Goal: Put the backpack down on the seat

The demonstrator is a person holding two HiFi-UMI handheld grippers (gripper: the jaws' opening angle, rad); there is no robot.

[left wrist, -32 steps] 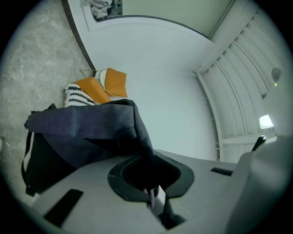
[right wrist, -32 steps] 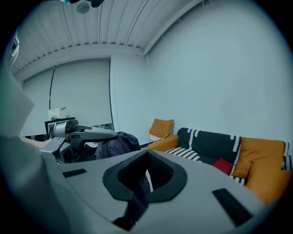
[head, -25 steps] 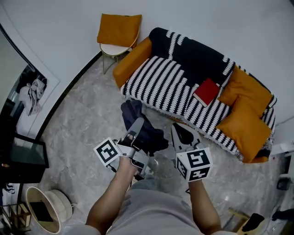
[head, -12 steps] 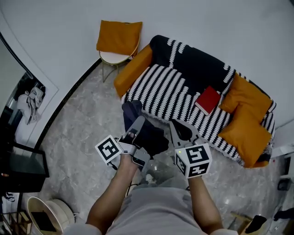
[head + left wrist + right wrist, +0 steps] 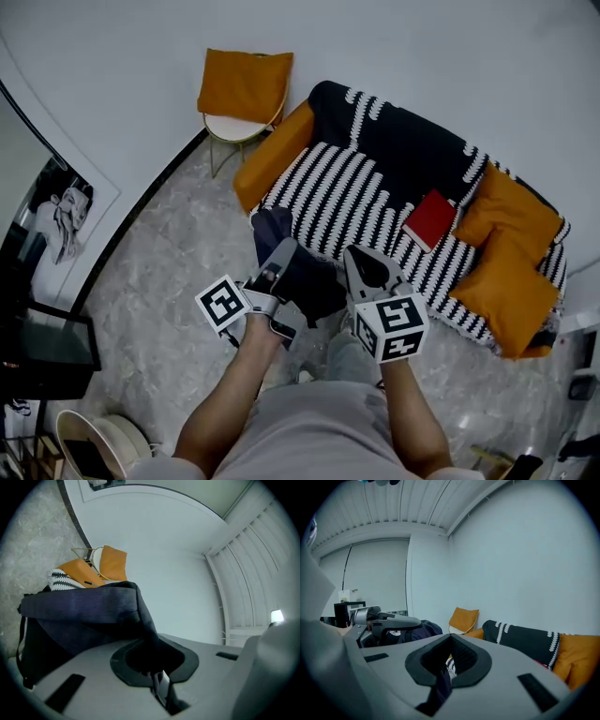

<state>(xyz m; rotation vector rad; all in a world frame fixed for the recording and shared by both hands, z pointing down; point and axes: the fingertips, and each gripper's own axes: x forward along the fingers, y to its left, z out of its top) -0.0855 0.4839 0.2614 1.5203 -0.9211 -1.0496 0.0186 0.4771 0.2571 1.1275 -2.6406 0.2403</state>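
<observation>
two grippers share the load. the left gripper [image 5: 282, 255] is clamped on the top of the backpack [image 5: 302, 279], and the left gripper view shows the navy cloth running straight into its closed jaws. the right gripper [image 5: 362, 264] is likewise closed on a fold of the same dark cloth, which hangs down through its jaws in the right gripper view. the backpack hangs in the air between them and rests on nothing. it is at the front edge of the sofa [image 5: 403, 131], toward the end with the orange armrest [image 5: 272, 141] and the chair [image 5: 242, 98].

as i judge it, the pick-up and the carry across the floor [image 5: 169, 244] are as good as done, since the bag is right up at the sofa. the putting down itself is not yet done. the head view looks too steeply down to tell whether the bag's bottom is over the floor or already over the front edge.

what is left is to bring the bag over the striped seat [image 5: 328, 183], lower it until the seat takes its weight, then open both grippers and draw them clear. the seat is bare between the armrest end and what looks like a red book [image 5: 429, 218], and that stretch seems roomy enough. the far end is taken up by orange cushions [image 5: 511, 246].
</observation>
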